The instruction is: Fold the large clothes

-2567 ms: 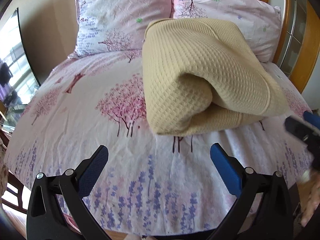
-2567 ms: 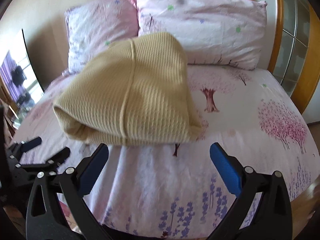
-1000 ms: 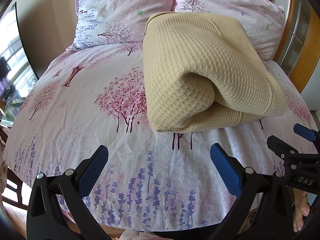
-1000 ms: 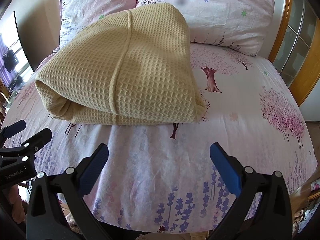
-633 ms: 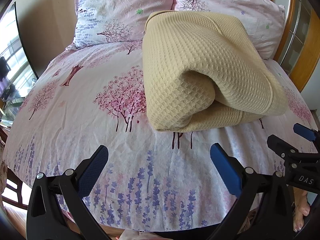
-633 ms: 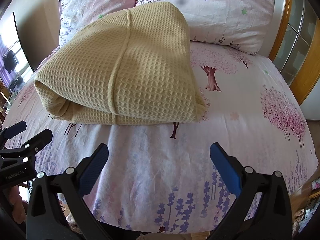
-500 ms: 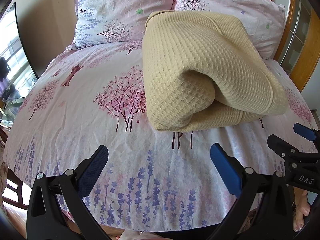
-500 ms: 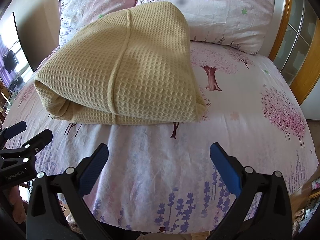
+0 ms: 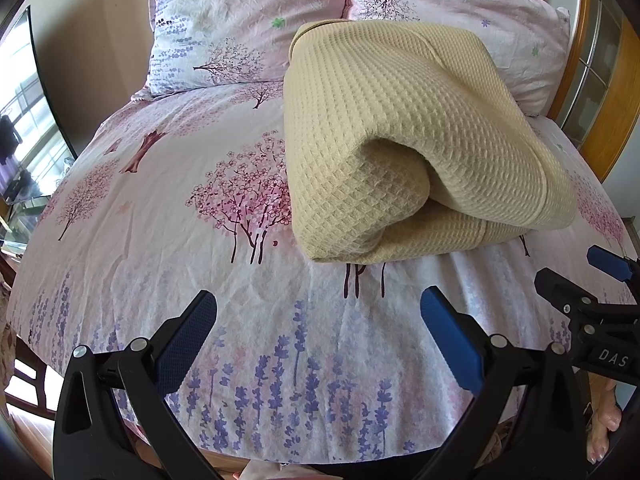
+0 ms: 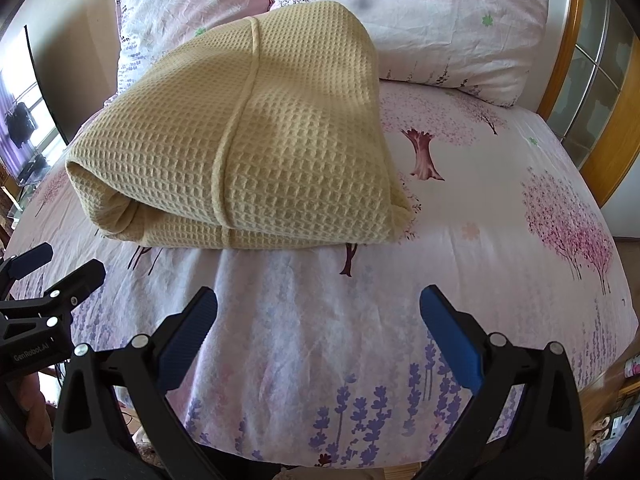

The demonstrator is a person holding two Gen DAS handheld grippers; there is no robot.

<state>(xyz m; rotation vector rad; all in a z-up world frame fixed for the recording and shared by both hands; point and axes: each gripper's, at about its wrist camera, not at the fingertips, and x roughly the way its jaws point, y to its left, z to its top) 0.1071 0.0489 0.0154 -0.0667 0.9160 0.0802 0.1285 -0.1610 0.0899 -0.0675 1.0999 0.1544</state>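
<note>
Rolled end (image 9: 360, 196) leftward; seam (image 10: 236, 120) rightward

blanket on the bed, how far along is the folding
Done: the yellow blanket lies folded into a thick bundle on the bed sheet, near the pillows. In hand: nothing; the left hand-held gripper and right hand-held gripper are open and clear of it. Left: probably nothing.
</note>
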